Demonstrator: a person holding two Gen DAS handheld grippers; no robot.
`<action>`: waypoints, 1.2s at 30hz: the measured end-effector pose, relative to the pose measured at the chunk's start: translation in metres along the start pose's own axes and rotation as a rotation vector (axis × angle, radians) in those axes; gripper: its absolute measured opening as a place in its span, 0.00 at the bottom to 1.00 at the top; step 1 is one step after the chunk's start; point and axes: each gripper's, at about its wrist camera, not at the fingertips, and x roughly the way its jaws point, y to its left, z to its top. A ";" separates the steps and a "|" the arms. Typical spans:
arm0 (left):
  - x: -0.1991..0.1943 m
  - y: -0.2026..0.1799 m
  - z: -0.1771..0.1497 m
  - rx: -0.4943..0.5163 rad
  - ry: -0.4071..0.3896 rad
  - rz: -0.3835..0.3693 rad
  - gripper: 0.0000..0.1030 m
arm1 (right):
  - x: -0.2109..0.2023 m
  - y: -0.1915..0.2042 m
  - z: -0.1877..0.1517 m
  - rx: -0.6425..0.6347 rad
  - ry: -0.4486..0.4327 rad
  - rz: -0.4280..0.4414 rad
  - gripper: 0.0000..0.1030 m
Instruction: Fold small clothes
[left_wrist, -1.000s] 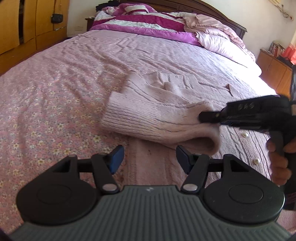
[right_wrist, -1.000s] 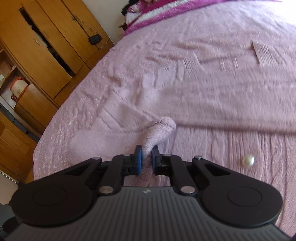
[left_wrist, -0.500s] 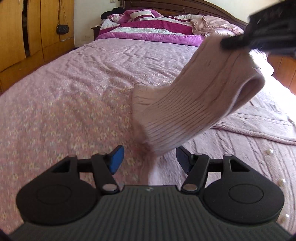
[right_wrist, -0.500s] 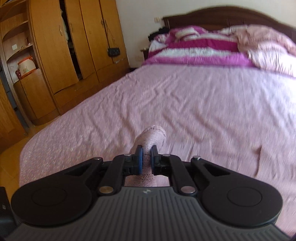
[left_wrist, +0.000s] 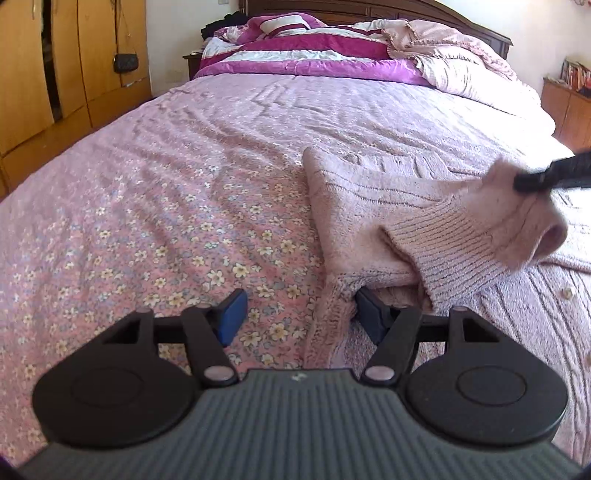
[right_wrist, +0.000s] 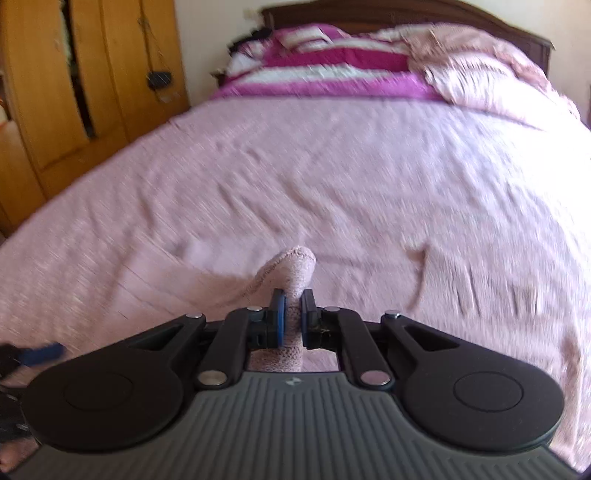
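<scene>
- Pink knit cardigan lies on the bed, on the near right part w/ its edge on the flowery sheet.
- Its sleeve is folded over the body, cuff up off the bed.
- Right gripper is closed tight on the sleeve cuff; both pads pinch the knit.
- Left gripper is wide open, holds nothing. One finger is over the flowery sheet, the other is by the cardigan's near edge; can't tell if it touches.
- Small white buttons show at the right.
- Striped purple & white blanket is at the far end by the headboard.
- Wood wardrobe stands left of the bed.
</scene>
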 end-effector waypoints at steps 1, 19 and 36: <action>0.000 0.000 0.000 0.002 0.000 0.000 0.65 | 0.005 -0.004 -0.004 0.014 0.016 -0.006 0.08; -0.038 0.010 -0.005 -0.023 -0.040 -0.013 0.63 | -0.034 0.030 -0.055 -0.080 -0.148 -0.019 0.63; -0.040 0.027 -0.012 -0.073 -0.021 -0.004 0.63 | -0.004 0.112 -0.093 -0.170 -0.032 0.160 0.65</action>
